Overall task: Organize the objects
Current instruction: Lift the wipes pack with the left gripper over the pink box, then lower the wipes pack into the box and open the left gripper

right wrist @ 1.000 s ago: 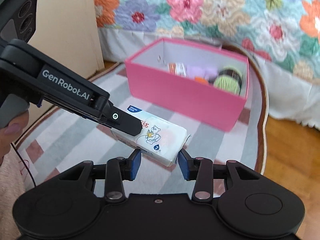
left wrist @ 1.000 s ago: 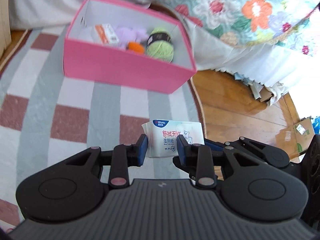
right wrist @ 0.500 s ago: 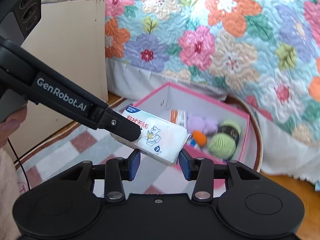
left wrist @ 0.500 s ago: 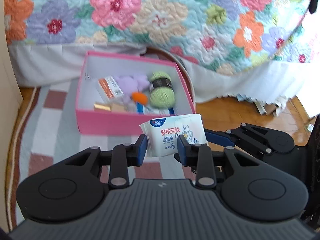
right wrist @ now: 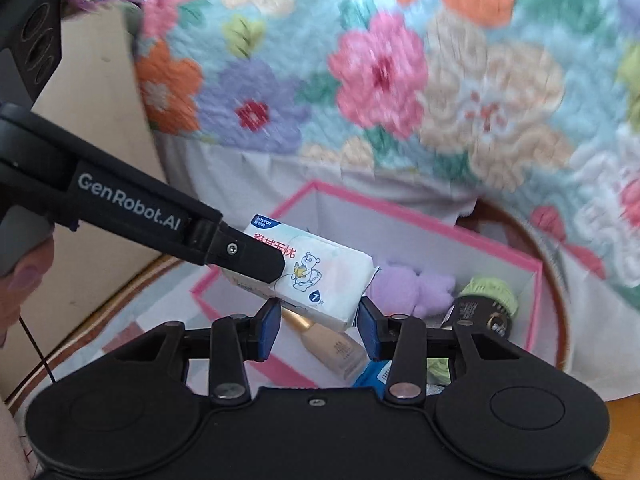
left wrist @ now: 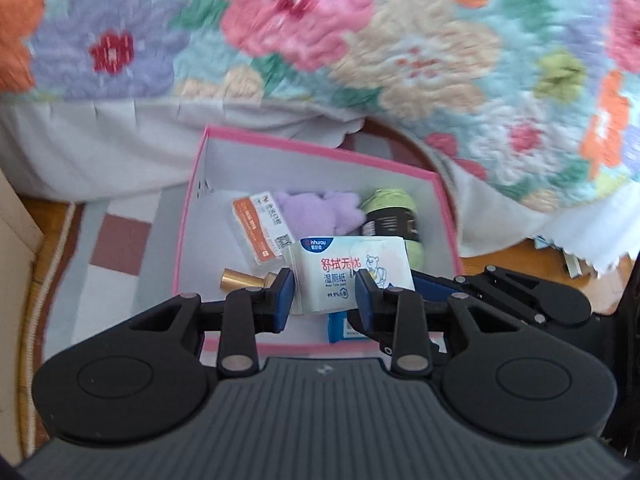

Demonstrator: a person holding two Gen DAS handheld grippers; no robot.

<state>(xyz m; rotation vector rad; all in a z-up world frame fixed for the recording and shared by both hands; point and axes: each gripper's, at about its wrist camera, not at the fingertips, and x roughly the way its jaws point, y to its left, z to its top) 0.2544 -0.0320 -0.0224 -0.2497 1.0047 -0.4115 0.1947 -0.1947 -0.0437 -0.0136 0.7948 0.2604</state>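
A white wet-wipes pack [left wrist: 344, 268] with red lettering and a bear drawing hangs over the near part of the pink box [left wrist: 320, 152]. My left gripper [left wrist: 324, 292] is shut on one end of it. My right gripper [right wrist: 318, 316] is shut on the other end of the pack [right wrist: 320, 272]. In the right wrist view the left gripper [right wrist: 264, 268] reaches in from the left, one finger lying across the pack's top. In the box [right wrist: 420, 216] lie a purple plush [left wrist: 320, 212], green yarn [left wrist: 392, 216], an orange-and-white packet [left wrist: 260, 228], a gold-capped bottle [right wrist: 336, 344] and a blue packet [left wrist: 340, 326].
A bed with a floral quilt [left wrist: 400, 40] and white skirt stands right behind the box. The box rests on a checked rug [left wrist: 116, 240]. A beige cabinet side [right wrist: 100, 120] rises at the left, and wooden floor [left wrist: 520, 252] shows at the right. A hand [right wrist: 24, 276] grips the left tool.
Both grippers have carried the pack forward across the rug together. The box was ahead of them before and now lies directly beneath the pack. The hold on the pack is unchanged.
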